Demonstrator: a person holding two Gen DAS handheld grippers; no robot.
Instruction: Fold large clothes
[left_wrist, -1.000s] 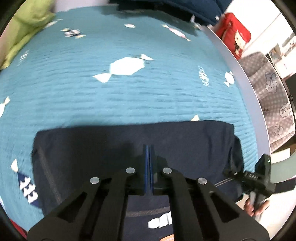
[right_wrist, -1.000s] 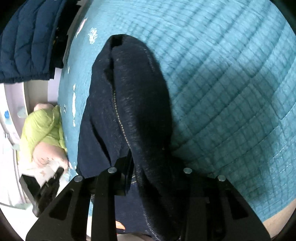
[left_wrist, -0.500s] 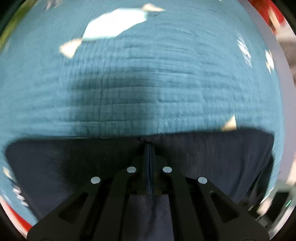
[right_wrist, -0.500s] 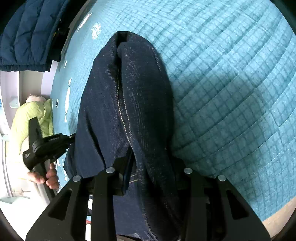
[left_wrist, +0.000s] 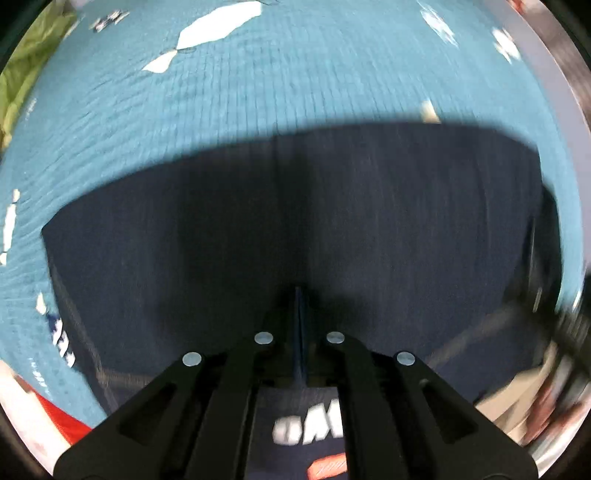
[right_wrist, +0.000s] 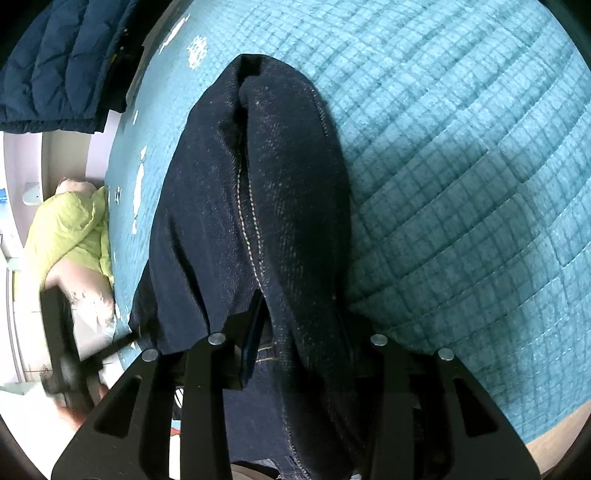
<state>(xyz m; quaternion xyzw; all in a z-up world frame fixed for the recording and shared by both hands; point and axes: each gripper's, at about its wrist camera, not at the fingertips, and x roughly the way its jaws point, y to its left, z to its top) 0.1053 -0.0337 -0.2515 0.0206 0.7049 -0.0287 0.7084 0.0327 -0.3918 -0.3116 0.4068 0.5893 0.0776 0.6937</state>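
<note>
The dark denim garment (right_wrist: 280, 206) lies on the teal quilted bedspread (right_wrist: 461, 184), folded into a flat, wide panel in the left wrist view (left_wrist: 295, 229). Its far edge runs across the bedspread (left_wrist: 295, 92); white lettering and an orange patch show on the cloth close to the camera, between the linkage arms.

In the right wrist view, the denim rises as a thick rolled fold with a tan double-stitched seam running along it. The fold passes between the 2 fingers of the right gripper (right_wrist: 306, 332). The jaws stand part-way spread around this bundle and have just been opening; the left finger touches the cloth, while the right finger is hidden behind the fold, so pad pressure cannot be confirmed.

The left gripper (left_wrist: 299, 295) points down onto the denim panel. Its jaws are pressed together, leaving only a thin blue line between the pads. Whether cloth is caught between them cannot be told; the view is motion-blurred.

Around the garment, the bedspread carries white printed shapes. A lime-green garment (right_wrist: 70, 229) lies at the bed's edge in the right wrist view, and a navy quilted jacket (right_wrist: 62, 62) lies at the upper left. The left gripper's dark, blurred body (right_wrist: 66, 354) shows at the lower left there.
</note>
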